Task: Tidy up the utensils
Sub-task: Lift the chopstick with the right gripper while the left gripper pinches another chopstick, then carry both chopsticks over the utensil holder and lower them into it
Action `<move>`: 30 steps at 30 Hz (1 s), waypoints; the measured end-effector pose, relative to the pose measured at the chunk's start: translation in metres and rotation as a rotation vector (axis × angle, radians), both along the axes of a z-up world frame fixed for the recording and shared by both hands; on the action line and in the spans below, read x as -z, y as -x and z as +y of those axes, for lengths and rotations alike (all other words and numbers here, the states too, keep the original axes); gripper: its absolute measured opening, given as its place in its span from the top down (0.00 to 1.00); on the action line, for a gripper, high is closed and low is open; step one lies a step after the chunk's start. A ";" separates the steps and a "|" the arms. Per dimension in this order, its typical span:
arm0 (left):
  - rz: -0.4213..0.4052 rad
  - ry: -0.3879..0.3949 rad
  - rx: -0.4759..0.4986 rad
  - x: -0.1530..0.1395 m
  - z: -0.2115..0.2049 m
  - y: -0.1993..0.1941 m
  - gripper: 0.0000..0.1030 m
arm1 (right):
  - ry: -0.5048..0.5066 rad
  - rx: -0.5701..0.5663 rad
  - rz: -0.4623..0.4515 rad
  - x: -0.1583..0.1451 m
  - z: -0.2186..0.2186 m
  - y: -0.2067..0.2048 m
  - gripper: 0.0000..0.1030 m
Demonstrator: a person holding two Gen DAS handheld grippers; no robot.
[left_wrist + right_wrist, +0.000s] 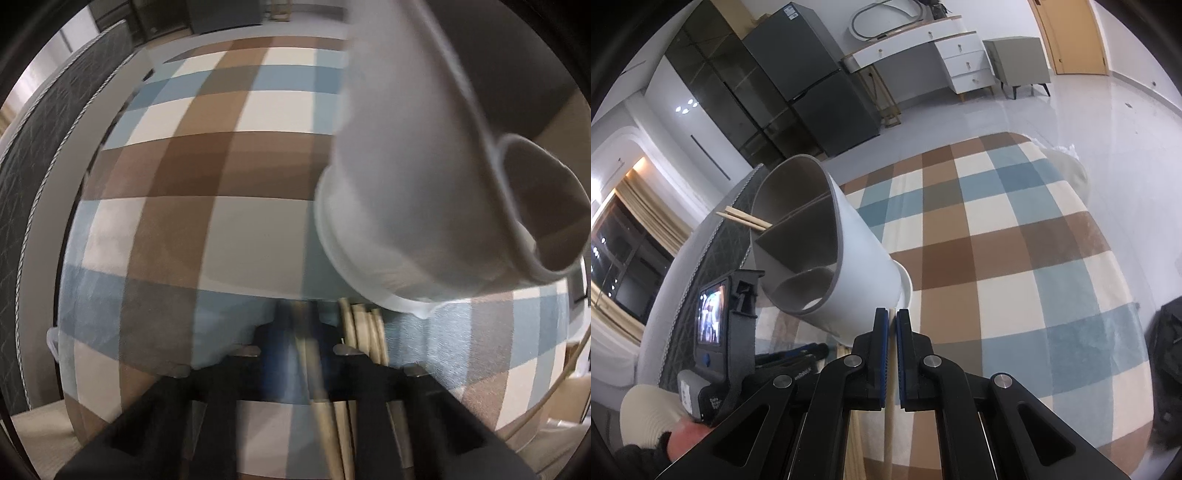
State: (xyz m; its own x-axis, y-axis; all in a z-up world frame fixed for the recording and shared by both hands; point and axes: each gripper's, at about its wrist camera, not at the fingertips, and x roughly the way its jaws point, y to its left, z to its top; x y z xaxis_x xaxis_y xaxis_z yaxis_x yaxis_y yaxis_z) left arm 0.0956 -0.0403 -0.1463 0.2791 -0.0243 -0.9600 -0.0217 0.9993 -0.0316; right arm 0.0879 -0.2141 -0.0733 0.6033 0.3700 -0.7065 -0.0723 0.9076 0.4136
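Checked rug (1015,229) in blue, brown and cream, spread across most of the floor. White utensil holder (849,258) tipped on its side on the rug, divided inside, with two chopsticks (744,218) poking from its mouth. Right gripper (892,325) near the holder's base, fingers (882,343) narrow, pinched on a single chopstick (891,417). Left gripper (299,328) pointing down at the rug, fingers closed on a blurred chopstick (314,369) beside a loose bundle (364,328).
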 end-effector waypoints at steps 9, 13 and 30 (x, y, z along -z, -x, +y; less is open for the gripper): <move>-0.124 0.119 -0.052 -0.038 0.016 0.019 0.98 | 0.038 0.008 -0.078 -0.012 0.006 0.011 0.96; -0.260 0.197 -0.045 -0.073 0.024 0.040 0.98 | 0.077 0.010 -0.125 -0.021 0.013 0.024 0.97; -0.475 0.269 0.121 -0.137 0.015 0.086 0.98 | 0.222 0.007 -0.314 -0.055 0.040 0.084 0.97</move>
State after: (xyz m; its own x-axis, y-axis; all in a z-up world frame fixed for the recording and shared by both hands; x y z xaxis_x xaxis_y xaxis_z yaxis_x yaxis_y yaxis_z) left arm 0.0095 -0.0252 -0.0092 0.6596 -0.3097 -0.6848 0.1717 0.9492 -0.2638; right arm 0.0040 -0.1741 -0.0178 0.8049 0.2241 -0.5495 -0.1577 0.9734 0.1660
